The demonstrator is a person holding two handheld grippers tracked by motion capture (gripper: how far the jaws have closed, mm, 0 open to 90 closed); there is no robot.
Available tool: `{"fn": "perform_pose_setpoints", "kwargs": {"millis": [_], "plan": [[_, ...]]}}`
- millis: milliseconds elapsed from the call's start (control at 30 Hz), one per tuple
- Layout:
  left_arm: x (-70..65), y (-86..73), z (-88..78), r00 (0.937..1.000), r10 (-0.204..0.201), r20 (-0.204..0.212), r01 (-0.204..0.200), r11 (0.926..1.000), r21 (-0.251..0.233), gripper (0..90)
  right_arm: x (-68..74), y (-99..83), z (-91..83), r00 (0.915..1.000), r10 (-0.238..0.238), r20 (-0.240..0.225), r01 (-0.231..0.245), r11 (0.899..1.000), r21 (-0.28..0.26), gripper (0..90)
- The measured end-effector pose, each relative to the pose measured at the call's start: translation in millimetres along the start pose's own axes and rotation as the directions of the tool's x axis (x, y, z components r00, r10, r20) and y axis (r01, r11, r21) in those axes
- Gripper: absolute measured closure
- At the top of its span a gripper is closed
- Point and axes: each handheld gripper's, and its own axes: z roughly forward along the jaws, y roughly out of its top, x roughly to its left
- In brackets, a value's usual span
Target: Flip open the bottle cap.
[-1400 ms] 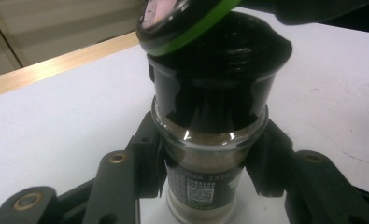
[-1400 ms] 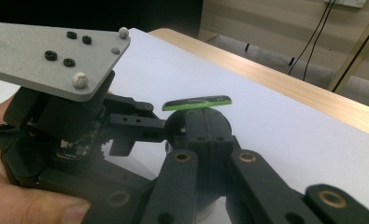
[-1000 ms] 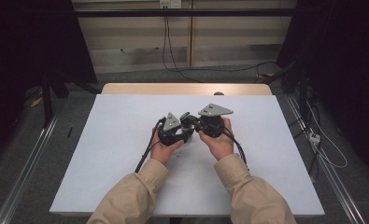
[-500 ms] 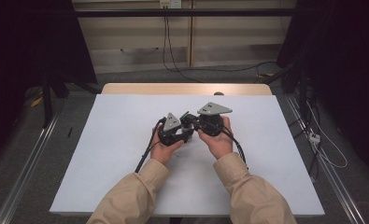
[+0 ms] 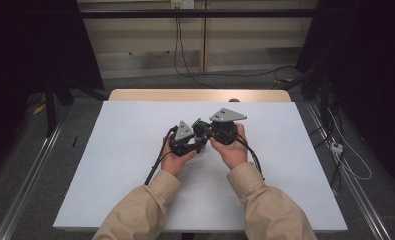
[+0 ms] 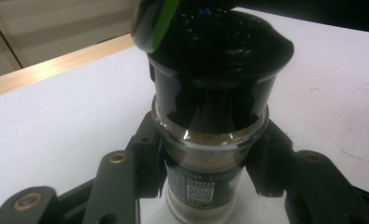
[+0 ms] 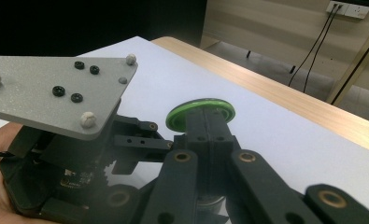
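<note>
Jar (image 6: 205, 163) of brownish powder sits clamped between the jaws of the left hand-held gripper (image 6: 205, 182), glass body pinched on both sides, held just above the white bench (image 5: 120, 165) near its middle. Label with a small square code faces the left gripper view. Black cap (image 6: 215, 60) tops the jar, wider than the glass, finely dotted on top.

Green-rimmed disc (image 7: 201, 114) lies at the cap's top edge. In the right gripper view the jaws of the right hand-held gripper (image 7: 209, 128) stand pressed together, tips meeting at this disc; whether they pinch it or only rest against it I cannot tell. In the left gripper view the same disc (image 6: 152, 25) shows as a green edge at the cap's upper left.

High view: both hands meet at bench centre, left hand-held gripper (image 5: 194, 141) and right hand-held gripper (image 5: 207, 132) touching nose to nose, grey plates on top. Tan sleeves (image 5: 265, 205) come in from the bottom edge. Black cables (image 5: 155, 165) trail back along the bench toward the person.
</note>
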Motion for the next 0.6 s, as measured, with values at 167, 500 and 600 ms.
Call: {"fn": "perform_pose_setpoints", "kwargs": {"millis": [167, 500, 600], "plan": [[0.3, 0.1, -0.2, 1.0000, 0.006, 0.002, -0.006, 1.0000, 0.003, 53.1, 0.4, 2.1, 0.5, 1.0000, -0.001, -0.003, 0.001, 1.000, -0.008, 90.0], [0.4, 0.1, -0.2, 1.0000, -0.004, 0.004, 0.004, 1.0000, 0.002, 53.2, 0.8, 4.9, 0.8, 1.0000, -0.003, -0.001, 0.003, 1.000, -0.013, 90.0], [0.4, 0.0, -0.2, 1.0000, -0.005, 0.004, 0.005, 1.0000, 0.002, 53.1, 0.6, 5.1, 0.8, 1.0000, -0.003, 0.000, 0.003, 1.000, -0.015, 90.0]]}}
